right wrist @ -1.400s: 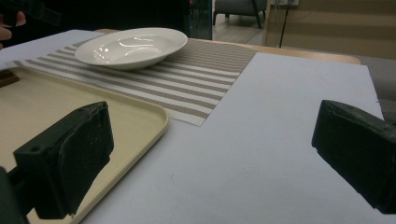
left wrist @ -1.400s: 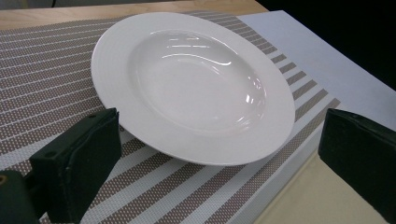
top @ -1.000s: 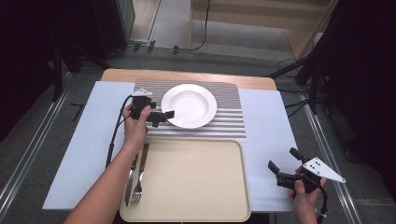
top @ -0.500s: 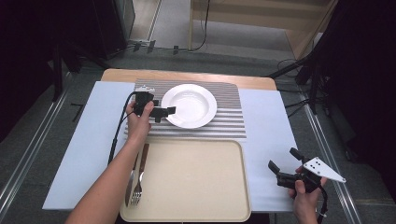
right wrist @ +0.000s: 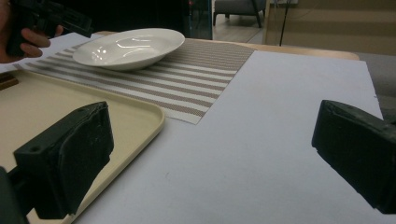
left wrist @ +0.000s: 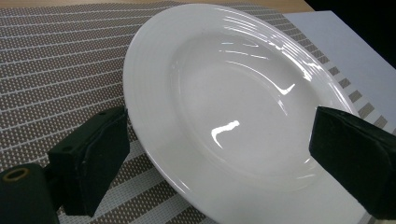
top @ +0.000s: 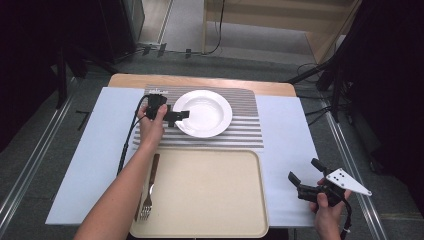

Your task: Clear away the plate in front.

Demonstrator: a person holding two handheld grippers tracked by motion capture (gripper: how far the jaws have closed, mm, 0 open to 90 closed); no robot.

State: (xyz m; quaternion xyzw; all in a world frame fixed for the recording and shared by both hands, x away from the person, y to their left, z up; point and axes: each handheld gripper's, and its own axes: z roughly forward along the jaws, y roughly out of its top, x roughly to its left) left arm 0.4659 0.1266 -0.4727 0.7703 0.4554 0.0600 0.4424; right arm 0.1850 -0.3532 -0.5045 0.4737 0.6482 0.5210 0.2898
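Note:
A white deep plate [top: 205,113] [left wrist: 233,93] [right wrist: 128,46] rests on a brown-and-white striped placemat [top: 240,132] at the back of the table. My left gripper [top: 180,118] [left wrist: 222,163] is open at the plate's left rim, and in the left gripper view its jaws straddle the near rim without closing on it. My right gripper [top: 304,171] [right wrist: 210,158] is open and holds nothing. It hovers over the white sheet [top: 290,150] near the front right.
A beige tray [top: 200,190] [right wrist: 42,107] lies in front of the placemat, with a brown-handled fork [top: 148,195] along its left side. The left gripper's cable [top: 127,145] trails down the left. White sheets flank the tray on both sides.
My left gripper has edged forward and right, up to the plate's rim. The right gripper has stayed where it was.

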